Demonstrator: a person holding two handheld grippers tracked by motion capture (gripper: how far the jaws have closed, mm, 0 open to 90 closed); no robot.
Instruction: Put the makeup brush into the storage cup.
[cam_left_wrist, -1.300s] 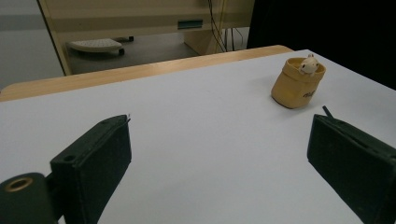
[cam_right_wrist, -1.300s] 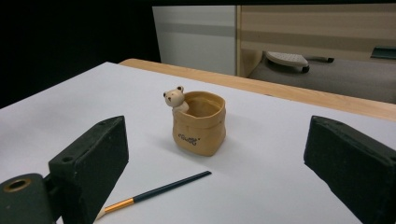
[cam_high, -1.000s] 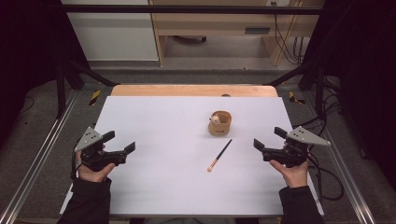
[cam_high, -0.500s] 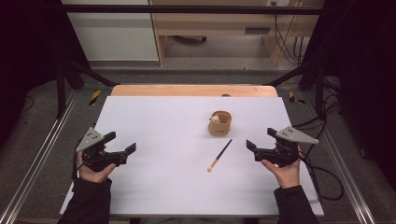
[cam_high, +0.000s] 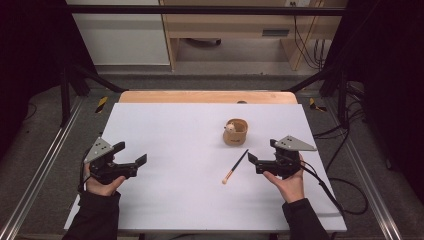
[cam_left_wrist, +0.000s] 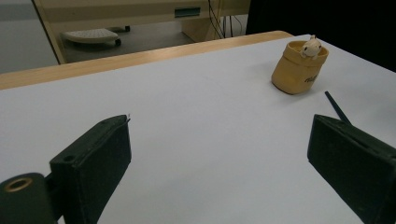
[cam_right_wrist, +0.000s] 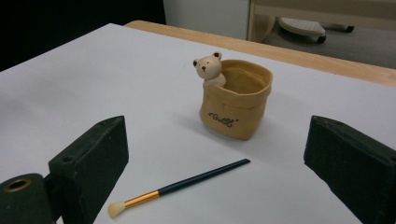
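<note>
A tan bag-shaped cup (cam_high: 235, 132) (cam_right_wrist: 236, 104) (cam_left_wrist: 299, 66) with a small bear figure at its rim stands upright on the white table (cam_high: 180, 135), right of centre. A dark-handled brush (cam_high: 235, 166) (cam_right_wrist: 180, 187) with a gold ferrule and pale tip lies flat just in front of the cup. My right gripper (cam_high: 260, 161) (cam_right_wrist: 215, 177) is open, a short way right of the brush, with the brush and cup ahead of its jaws. My left gripper (cam_high: 131, 155) (cam_left_wrist: 219, 172) is open over bare table at the left, holding nothing.
A wooden strip (cam_high: 207, 96) edges the table's far side. Beyond it stand a wooden bench and white cabinet on the floor. Metal rails (cam_high: 45, 160) run along both sides of the table. A cable (cam_high: 325, 187) trails from the right gripper.
My right gripper has moved left toward the brush and cup. The left gripper has barely shifted. Brush and cup lie where they were.
</note>
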